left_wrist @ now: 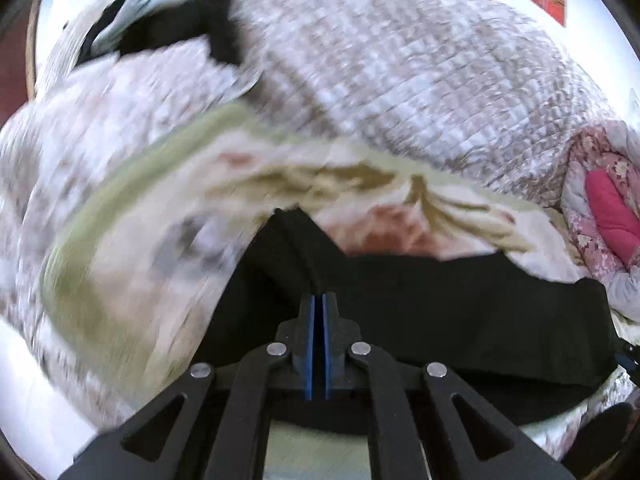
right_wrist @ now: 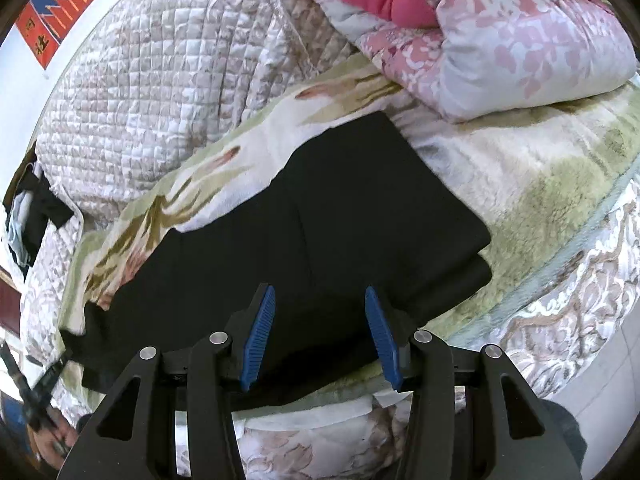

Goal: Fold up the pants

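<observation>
Black pants [right_wrist: 340,216] lie on a floral fleece blanket [right_wrist: 532,168] on the bed, with the legs folded one over the other at the right end. My right gripper [right_wrist: 320,300] is open and empty, its blue pads [right_wrist: 260,336] just above the near edge of the pants. My left gripper [left_wrist: 319,300] has its blue pads pressed together over the pants [left_wrist: 440,312]; fabric rises to a peak ahead of the tips, but whether cloth sits between the pads is hidden. The left gripper also shows at the far left of the right wrist view [right_wrist: 44,388], blurred.
A quilted beige bedspread [left_wrist: 400,80] is heaped behind the pants. A folded pink floral duvet [right_wrist: 500,48] lies at the far right of the bed. Dark clothing [left_wrist: 160,28] lies at the far end. A red and blue poster [right_wrist: 56,20] hangs on the wall.
</observation>
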Available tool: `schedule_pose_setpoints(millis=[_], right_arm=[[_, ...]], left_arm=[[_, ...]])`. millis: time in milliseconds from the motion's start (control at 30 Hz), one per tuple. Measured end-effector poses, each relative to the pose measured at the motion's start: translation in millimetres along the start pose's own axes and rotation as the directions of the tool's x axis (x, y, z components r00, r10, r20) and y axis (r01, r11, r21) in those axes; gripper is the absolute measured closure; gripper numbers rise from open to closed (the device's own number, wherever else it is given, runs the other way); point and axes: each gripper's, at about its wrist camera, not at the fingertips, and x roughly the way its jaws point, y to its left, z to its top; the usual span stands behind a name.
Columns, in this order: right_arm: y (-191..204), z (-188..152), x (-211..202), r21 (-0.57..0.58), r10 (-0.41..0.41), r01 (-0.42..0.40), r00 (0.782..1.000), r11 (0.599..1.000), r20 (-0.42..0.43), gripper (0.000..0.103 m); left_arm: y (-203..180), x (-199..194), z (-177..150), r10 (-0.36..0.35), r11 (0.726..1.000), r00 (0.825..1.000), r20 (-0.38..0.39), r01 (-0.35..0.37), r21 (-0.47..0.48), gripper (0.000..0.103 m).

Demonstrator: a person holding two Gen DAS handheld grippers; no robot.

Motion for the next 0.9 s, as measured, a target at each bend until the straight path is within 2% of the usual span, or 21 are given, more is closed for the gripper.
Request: schedule_pose_setpoints(millis=[100,200,233,333,433,467,500,533,600,700,767,833,900], right_arm=[[5,-4,3,-0.007,0.001,-0.002,1.0,1.0,-0.019,0.055],[10,-6,0,-0.013,0.006,-0.007,1.0,1.0,-0.026,0.055],[10,-6,-1,-0.016,0.004,-0.004,1.0,1.0,-0.025,0.055],[10,-8,-5,-0.016,-0.006,0.006,1.0,1.0,-0.018,0.055],[7,-8,-5,0.0,-0.016,0.016,1.0,1.0,-0.018,0.055],[6,-8,-5,0.007,-0.017,0.017,1.0,1.0,-0.019,0.055],[5,-8,-5,0.013,-0.016,0.016,1.0,1.0,-0.02,0.055],[5,-9,-6,0.014,-0.016,0.016,1.0,1.0,-0.019,0.055],[5,-9,-9,0.007,-0.02,0.02,1.0,1.0,-0.01,0.055],[4,-9,-10,-0.001,-0.032,0.032,0.999,0.999,-0.003,0.055],[2,-10,-4,0.005,-0.041,0.042,0.999,0.999,-0.027,0.055],[2,-10,-2,0.001,-0.047,0.047,0.998,0.999,-0.036,0.055],[7,-10,-5,-0.042,-0.065,0.065,0.998,0.997,-0.015,0.055]], left_arm=[[16,13,-23,-0.008,0.998,0.996,-0.084,0.003,-0.056,0.095],[31,26,-33,-0.057,0.986,0.987,-0.148,0.032,-0.163,0.095],[33,28,-35,-0.071,0.981,0.985,-0.157,0.041,-0.19,0.093],[36,31,-35,-0.103,0.968,0.981,-0.161,0.062,-0.242,0.079],[36,35,-34,-0.11,0.965,0.982,-0.153,0.068,-0.255,0.079],[36,37,-33,-0.104,0.966,0.983,-0.15,0.064,-0.252,0.085],[36,37,-32,-0.082,0.968,0.985,-0.149,0.043,-0.248,0.096],[37,36,-30,-0.058,0.97,0.987,-0.15,0.02,-0.244,0.099],[33,27,-30,-0.022,0.974,0.991,-0.131,-0.008,-0.226,0.099],[26,14,-36,0.019,0.988,0.996,-0.09,-0.033,-0.15,0.099],[25,22,-39,0.054,0.992,0.991,-0.119,-0.068,-0.11,0.098],[31,27,-40,0.045,0.989,0.988,-0.149,-0.066,-0.135,0.095],[33,19,-34,0.117,0.984,0.986,-0.118,-0.131,-0.122,0.094]])
